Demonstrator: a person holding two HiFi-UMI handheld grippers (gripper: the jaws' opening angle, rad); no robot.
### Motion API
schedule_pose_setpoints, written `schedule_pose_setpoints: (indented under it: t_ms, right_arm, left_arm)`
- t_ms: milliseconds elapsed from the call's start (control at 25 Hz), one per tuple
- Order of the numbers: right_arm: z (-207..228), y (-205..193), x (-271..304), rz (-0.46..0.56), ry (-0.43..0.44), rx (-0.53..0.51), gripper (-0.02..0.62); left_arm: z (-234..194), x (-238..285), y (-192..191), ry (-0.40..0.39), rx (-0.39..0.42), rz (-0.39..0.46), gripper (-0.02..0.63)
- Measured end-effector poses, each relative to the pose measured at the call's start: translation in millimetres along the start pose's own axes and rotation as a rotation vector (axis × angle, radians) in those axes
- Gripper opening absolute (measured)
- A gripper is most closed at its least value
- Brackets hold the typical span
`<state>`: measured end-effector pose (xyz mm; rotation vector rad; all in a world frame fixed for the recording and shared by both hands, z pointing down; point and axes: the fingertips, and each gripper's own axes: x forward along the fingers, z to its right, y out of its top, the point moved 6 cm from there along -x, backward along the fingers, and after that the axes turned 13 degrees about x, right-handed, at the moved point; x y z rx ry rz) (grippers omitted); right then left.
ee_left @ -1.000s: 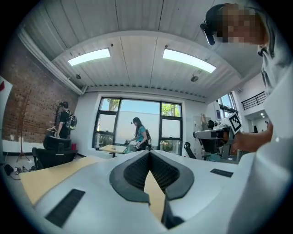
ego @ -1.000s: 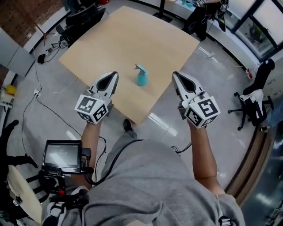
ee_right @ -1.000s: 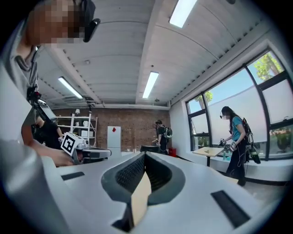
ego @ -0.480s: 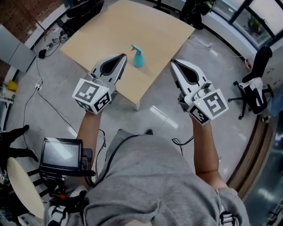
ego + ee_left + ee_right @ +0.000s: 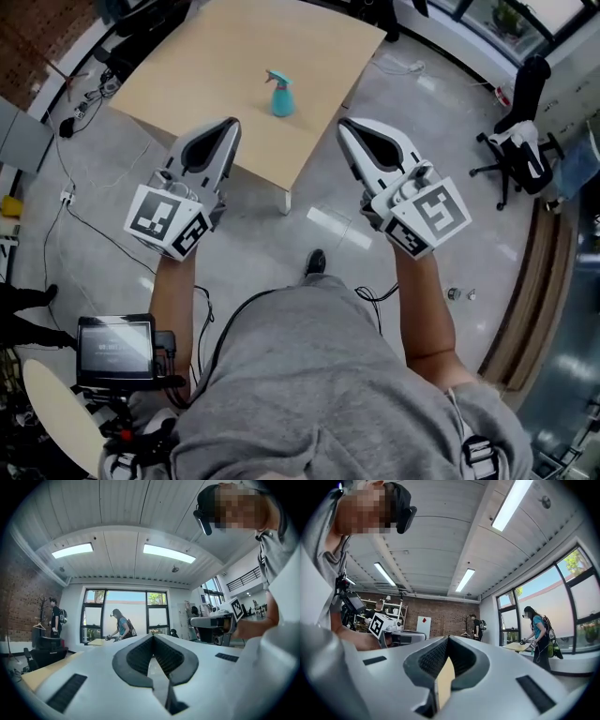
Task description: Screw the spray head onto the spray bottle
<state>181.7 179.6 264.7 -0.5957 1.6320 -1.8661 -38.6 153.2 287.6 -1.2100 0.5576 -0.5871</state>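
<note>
- Head view: the left gripper (image 5: 231, 125) sits in the left middle of the frame and the right gripper (image 5: 344, 125) in the right middle; both are held over the grey floor (image 5: 328, 211), just short of the table's near edge
- Left gripper view: the jaws of the left gripper (image 5: 152, 637) are pressed together, with nothing between them
- Right gripper view: the jaws of the right gripper (image 5: 447, 640) are likewise together and empty
- The teal spray bottle (image 5: 281, 97) stands upright on the light wooden table (image 5: 206, 66) at the upper middle of the frame; its spray head (image 5: 275, 77) sits on top; it is well apart from both grippers, beyond and between their tips
- A black office chair (image 5: 511, 141) stands at the upper right; a small monitor (image 5: 114, 345) shows at the lower left
</note>
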Motion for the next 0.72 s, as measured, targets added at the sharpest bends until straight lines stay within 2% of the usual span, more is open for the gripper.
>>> schedule_pose_setpoints:
  t_ms: [160, 400, 720]
  right_arm:
    - [-43, -13, -5, 0.000, -0.023, 0.013, 0.006]
    - [-89, -20, -10, -0.003, -0.051, 0.017, 0.006]
    - [-113, -24, -14, -0.010, -0.061, 0.010, 0.006]
  left_arm:
    - [10, -46, -4, -0.022, -0.014, -0.015, 0.005]
    - [15, -86, -1, -0.053, -0.029, -0.011, 0.005]
    - [28, -108, -1, -0.074, -0.042, -0.002, 0.005]
